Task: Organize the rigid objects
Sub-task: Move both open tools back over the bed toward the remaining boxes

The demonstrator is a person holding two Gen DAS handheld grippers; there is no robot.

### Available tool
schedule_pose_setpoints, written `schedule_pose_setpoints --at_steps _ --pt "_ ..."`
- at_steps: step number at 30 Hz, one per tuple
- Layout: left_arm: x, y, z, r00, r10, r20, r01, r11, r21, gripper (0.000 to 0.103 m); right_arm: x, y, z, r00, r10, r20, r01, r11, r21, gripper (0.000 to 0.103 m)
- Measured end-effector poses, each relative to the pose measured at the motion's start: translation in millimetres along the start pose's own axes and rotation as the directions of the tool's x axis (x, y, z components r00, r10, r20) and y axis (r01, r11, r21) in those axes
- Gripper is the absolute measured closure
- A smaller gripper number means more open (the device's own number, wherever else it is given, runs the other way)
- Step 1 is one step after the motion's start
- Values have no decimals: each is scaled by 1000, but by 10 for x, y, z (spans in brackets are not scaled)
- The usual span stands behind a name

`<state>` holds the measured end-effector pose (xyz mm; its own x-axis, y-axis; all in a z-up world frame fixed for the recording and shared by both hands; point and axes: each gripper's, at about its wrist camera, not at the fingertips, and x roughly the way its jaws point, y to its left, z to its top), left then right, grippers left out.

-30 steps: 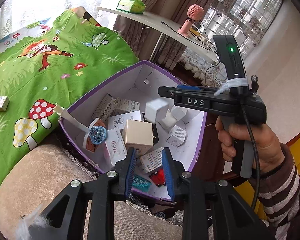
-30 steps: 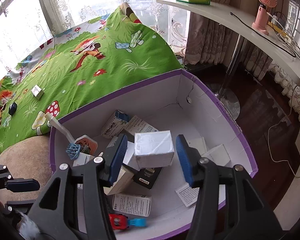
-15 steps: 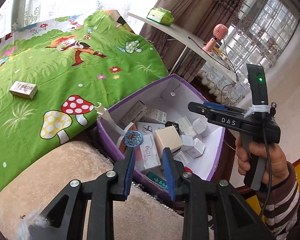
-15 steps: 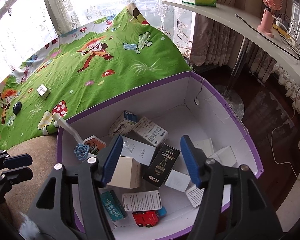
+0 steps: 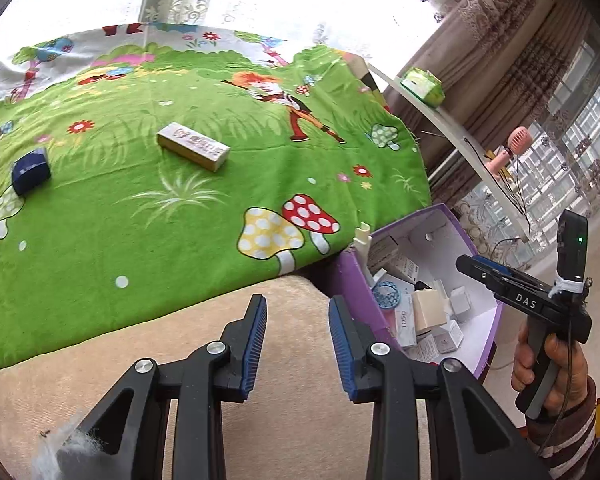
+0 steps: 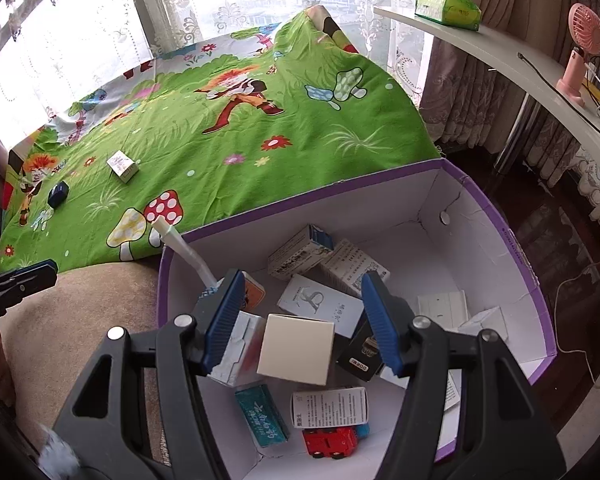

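Boxes fill the purple bin (image 6: 512, 240); right gripper (image 6: 304, 324) above it and left gripper (image 5: 296, 340) beside it both gape empty; next, probably the tan box (image 5: 194, 151) beyond the bin

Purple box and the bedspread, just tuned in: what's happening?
A person with a gripper in each hand is sorting small items into the purple box. The right gripper hangs over the box, jaws open and empty, above a beige carton. The left gripper, also open and empty, points toward the green bedspread, where a long tan box and a dark blue case lie.
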<state>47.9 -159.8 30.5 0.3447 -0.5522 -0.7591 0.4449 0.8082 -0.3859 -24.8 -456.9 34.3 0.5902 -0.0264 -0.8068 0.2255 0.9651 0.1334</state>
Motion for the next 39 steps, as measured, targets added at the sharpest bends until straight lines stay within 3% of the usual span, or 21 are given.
schedule_pose_setpoints --at_steps 9,20,39 --pt "-234 550 -36 995 81 53 -75 991 -114 57 141 472 33 997 75 -33 -77 995 -59 37" --pt "-365 1095 -17 980 186 73 -165 958 -234 45 377 1106 154 990 135 -39 -139 981 -132 29" --pt "-82 1776 684 914 397 87 -344 870 -354 23 922 1923 507 992 126 5 -123 972 -202 21"
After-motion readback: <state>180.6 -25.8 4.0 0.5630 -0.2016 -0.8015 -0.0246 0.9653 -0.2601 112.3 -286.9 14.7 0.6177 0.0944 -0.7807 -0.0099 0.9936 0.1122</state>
